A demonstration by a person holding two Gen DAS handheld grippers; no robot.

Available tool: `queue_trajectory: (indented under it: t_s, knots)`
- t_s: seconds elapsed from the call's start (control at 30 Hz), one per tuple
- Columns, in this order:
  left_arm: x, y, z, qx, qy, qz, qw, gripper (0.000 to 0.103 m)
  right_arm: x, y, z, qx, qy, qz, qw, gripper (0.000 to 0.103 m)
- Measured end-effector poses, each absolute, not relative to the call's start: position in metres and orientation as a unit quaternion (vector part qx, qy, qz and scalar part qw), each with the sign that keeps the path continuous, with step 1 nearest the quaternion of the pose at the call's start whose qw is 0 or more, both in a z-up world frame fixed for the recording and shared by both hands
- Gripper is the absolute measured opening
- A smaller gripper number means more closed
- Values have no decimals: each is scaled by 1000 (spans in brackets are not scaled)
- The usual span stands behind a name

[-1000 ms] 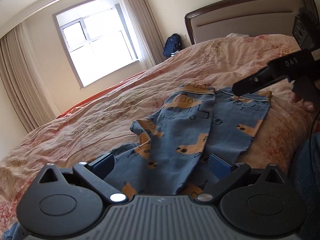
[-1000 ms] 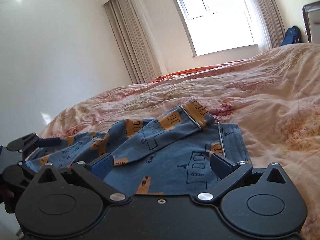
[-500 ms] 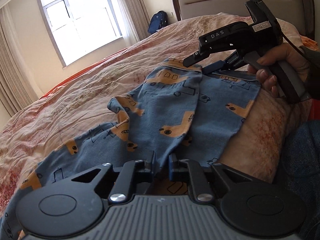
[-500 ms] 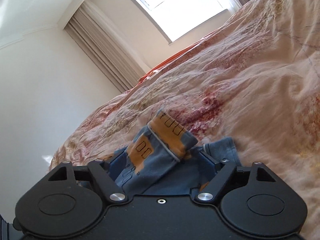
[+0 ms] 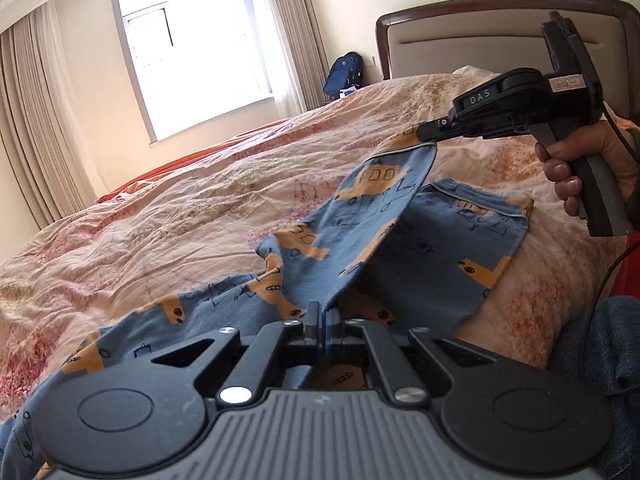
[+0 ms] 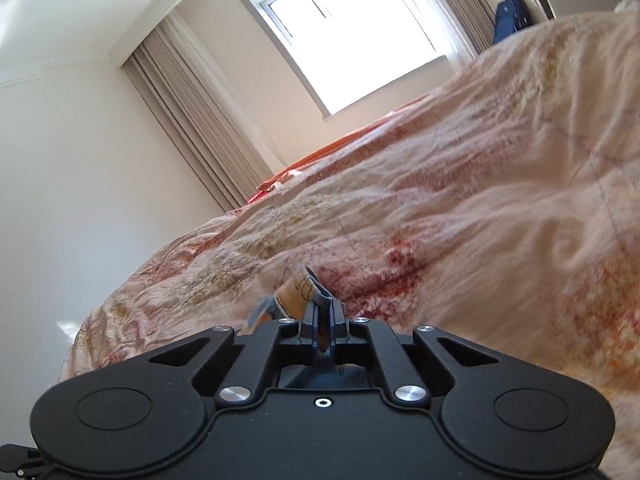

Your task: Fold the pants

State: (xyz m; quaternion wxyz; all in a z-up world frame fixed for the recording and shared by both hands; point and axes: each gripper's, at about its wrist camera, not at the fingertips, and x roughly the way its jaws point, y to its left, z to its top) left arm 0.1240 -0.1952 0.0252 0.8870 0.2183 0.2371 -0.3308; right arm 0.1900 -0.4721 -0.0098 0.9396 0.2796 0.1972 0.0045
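Both claws, left claw point(image 5: 323, 316) and right claw point(image 6: 323, 318), pinch the pants point(image 5: 400, 248); only the left view shows them spread.

A wrinkled peach floral quilt point(image 5: 180, 216) is spread across the bed, with an orange sheet edge point(image 5: 192, 160) exposed at its far side, around 10 o'clock. A bright window point(image 5: 192, 60) is set in the far wall at 11 o'clock, flanked by beige curtains point(image 5: 36, 120). A padded headboard with dark wood trim point(image 5: 480, 40) is seen at 1 o'clock, and a blue backpack point(image 5: 346, 72) is propped between it and the window.
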Motion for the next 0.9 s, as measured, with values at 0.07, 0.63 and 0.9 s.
queue_trajectory:
  t_s: [0.07, 0.63, 0.9]
  knots:
    - [119, -195, 27, 218, 233, -340, 885, 0, 172, -470, 7, 250, 176, 1, 952, 4]
    - [100, -198, -7, 211, 256, -341, 880, 0, 73, -459, -30, 224, 216, -63, 948, 4]
    - [103, -183, -2, 140, 277, -341, 887, 43, 88, -449, -35, 173, 257, -78, 948, 5]
